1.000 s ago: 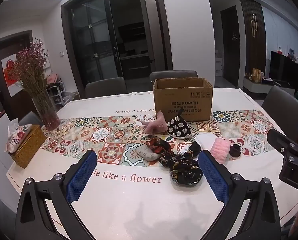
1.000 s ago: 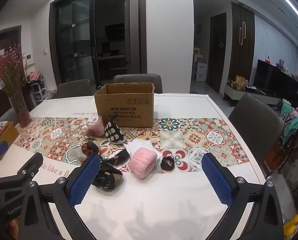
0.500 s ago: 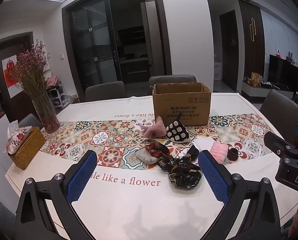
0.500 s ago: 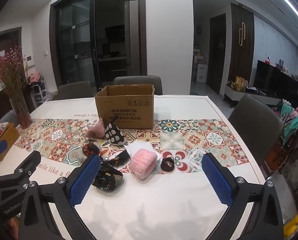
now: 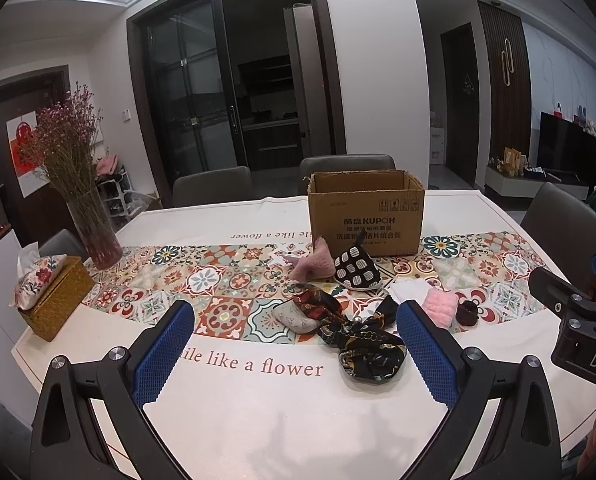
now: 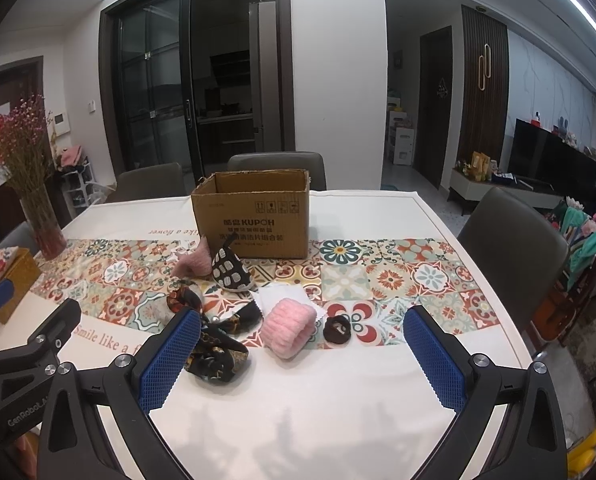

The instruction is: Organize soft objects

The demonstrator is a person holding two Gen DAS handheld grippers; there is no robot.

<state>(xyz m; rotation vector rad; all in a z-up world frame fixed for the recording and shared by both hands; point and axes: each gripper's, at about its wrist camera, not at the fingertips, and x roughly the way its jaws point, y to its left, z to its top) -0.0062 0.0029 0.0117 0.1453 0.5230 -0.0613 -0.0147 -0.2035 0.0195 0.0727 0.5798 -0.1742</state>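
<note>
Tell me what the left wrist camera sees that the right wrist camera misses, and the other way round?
Only the left view shows the small grey pouch beside the dark scarf, and the whole wicker tissue box.

Only the right view shows the clothes rack past the right-hand chair, and something yellow on the floor.

Both show the cardboard box, pink fluffy roll, dark scarf, dark hair tie, flower vase, and each open tool: left, right.

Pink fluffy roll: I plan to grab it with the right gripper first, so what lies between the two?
Only bare white tablecloth, by the right wrist view. The open right gripper faces the pink fluffy roll, with the dark scrunchie just beside it.
</note>
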